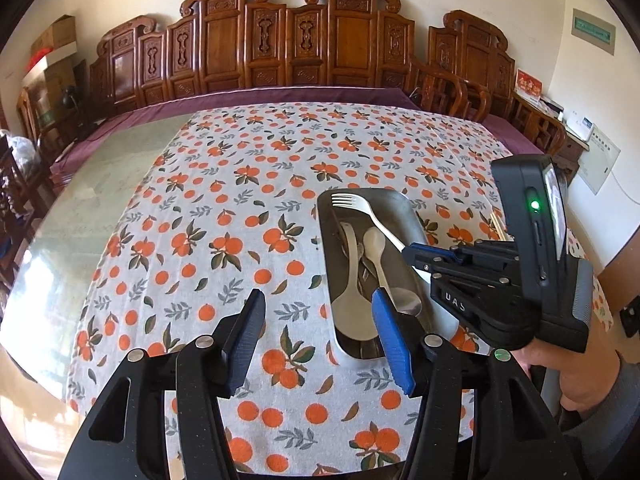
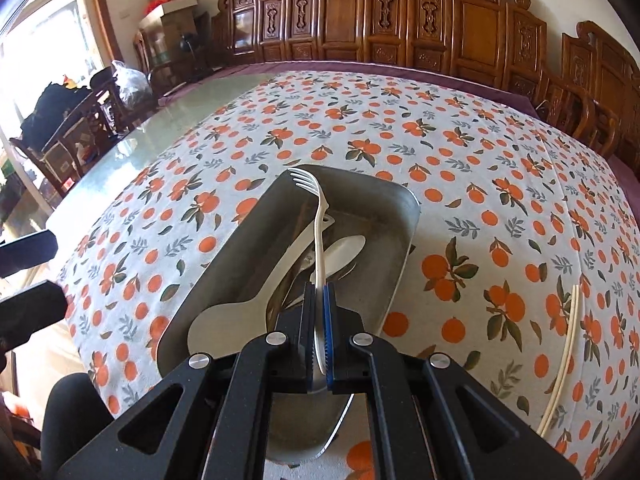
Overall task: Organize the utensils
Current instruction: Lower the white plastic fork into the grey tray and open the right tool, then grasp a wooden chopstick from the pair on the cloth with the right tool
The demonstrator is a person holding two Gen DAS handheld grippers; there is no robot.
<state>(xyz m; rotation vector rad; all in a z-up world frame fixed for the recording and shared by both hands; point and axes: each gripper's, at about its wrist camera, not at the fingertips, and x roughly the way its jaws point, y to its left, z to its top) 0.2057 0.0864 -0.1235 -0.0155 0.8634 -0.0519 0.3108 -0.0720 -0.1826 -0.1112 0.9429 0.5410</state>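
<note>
A metal tray (image 1: 408,216) (image 2: 396,216) lies on the orange-print tablecloth and holds several pale spoons, among them a large rice spoon (image 1: 352,312) (image 2: 224,320) and a smaller spoon (image 1: 378,248) (image 2: 344,248). My right gripper (image 2: 319,292) (image 1: 416,254) is shut on the handle of a white plastic fork (image 2: 316,216) (image 1: 360,208), whose tines point to the tray's far end above the spoons. My left gripper (image 1: 320,300) stands open over the cloth at the tray's near left, with nothing between its fingers.
A pair of pale chopsticks (image 2: 564,360) (image 1: 498,226) lies on the cloth right of the tray. Carved wooden chairs (image 1: 296,40) line the table's far side. Bare glass tabletop (image 1: 100,200) shows left of the cloth. A hand (image 1: 576,368) holds the right gripper.
</note>
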